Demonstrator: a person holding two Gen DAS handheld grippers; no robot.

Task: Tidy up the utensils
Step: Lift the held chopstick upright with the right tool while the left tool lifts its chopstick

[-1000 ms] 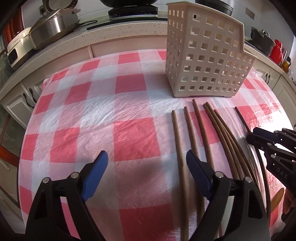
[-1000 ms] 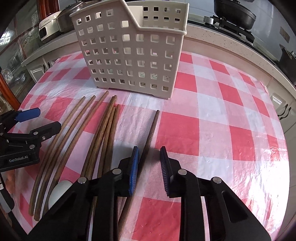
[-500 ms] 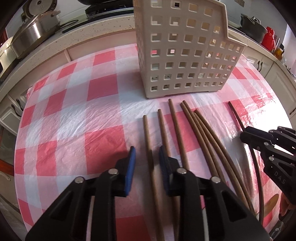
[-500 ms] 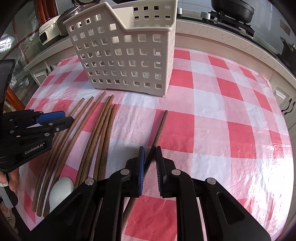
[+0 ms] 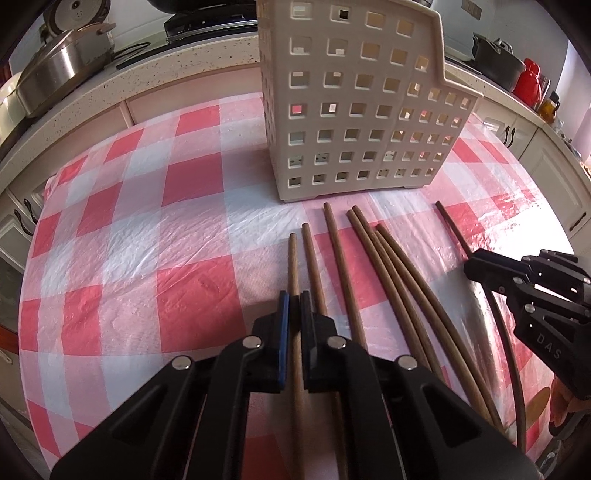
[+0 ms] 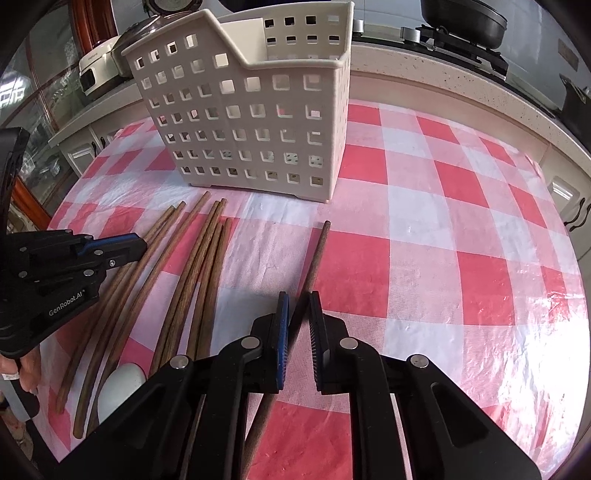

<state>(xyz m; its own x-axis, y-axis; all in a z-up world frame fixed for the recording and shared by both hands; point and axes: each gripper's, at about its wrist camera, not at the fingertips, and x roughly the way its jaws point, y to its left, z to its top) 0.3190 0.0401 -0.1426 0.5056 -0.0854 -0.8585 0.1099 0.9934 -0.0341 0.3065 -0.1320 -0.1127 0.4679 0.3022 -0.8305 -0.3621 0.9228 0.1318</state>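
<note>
Several long brown wooden utensil handles [image 5: 343, 258] lie side by side on the red-and-white checked tablecloth [image 5: 147, 221], in front of a cream perforated basket [image 5: 362, 110]. My left gripper [image 5: 294, 306] is shut on the leftmost wooden handle [image 5: 292, 258]. My right gripper [image 6: 298, 306] is shut on a separate dark wooden handle [image 6: 317, 251] lying apart to the right of the bundle [image 6: 199, 266]. The basket [image 6: 251, 118] stands upright just beyond the handle tips. Each gripper shows in the other's view: the right one [image 5: 480, 269] and the left one [image 6: 136, 245].
A stone counter [image 5: 166, 62] runs behind the table with a steel cooker [image 5: 62, 74], a stove [image 6: 461, 29] and a red kettle [image 5: 530, 81]. A white spoon bowl [image 6: 120, 387] lies at the near end of the bundle. Cabinets [image 5: 550, 173] line the right side.
My left gripper moved right over the leftmost handle and closed on it from wide open. My right gripper closed on the separate dark handle.
</note>
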